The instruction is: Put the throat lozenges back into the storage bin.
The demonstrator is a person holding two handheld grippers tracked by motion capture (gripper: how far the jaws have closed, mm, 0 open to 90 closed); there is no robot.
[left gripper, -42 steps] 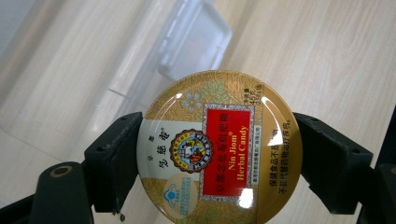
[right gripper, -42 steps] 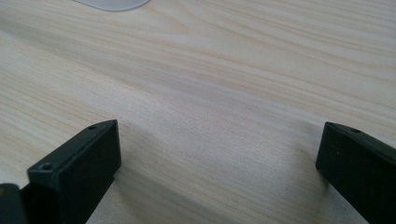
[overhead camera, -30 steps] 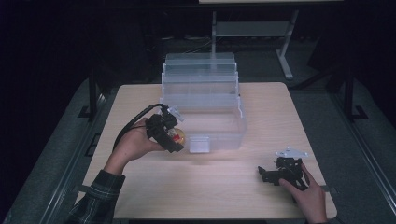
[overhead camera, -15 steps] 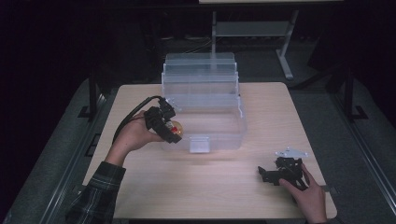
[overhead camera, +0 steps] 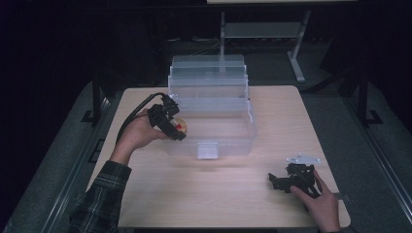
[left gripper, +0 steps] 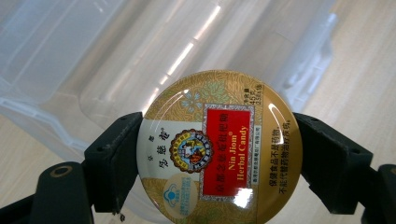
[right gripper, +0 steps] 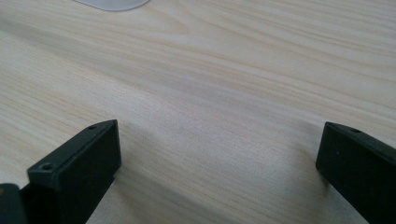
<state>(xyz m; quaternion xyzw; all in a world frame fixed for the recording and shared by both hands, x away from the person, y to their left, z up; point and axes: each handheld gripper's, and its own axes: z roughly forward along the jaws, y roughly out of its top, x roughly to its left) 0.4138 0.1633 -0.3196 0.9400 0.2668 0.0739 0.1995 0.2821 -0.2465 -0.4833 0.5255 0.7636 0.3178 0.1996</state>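
There is one wooden table, one clear plastic box with stepped trays, one round candy tin, two grippers and two hands. The tin is gold with a leafy pattern on its lid. It has a red label in the middle with the words "Nin Jiom Herbal Candy", a small round picture beside the label, and a white patch with dark writing. Bright spots of light shine on the lid. In the left gripper view the flat lid faces the camera, and the English words run sideways, reading from 6 o'clock up toward 12 o'clock. Being round, the tin has no long side to tell. The left gripper pinches the tin between its two black jaws, one jaw at 9 o'clock and one at 3 o'clock on the rim. In the high view the left hand holds that gripper up against the box's left side, at about 9 o'clock from the middle of the box, and the tin shows as a small gold and red spot. The clear box lies just behind the tin in the left gripper view. The right gripper rests on the table at about 4 o'clock from the box, held by the right hand. Its jaws are spread wide apart, with bare wood between them and nothing held.
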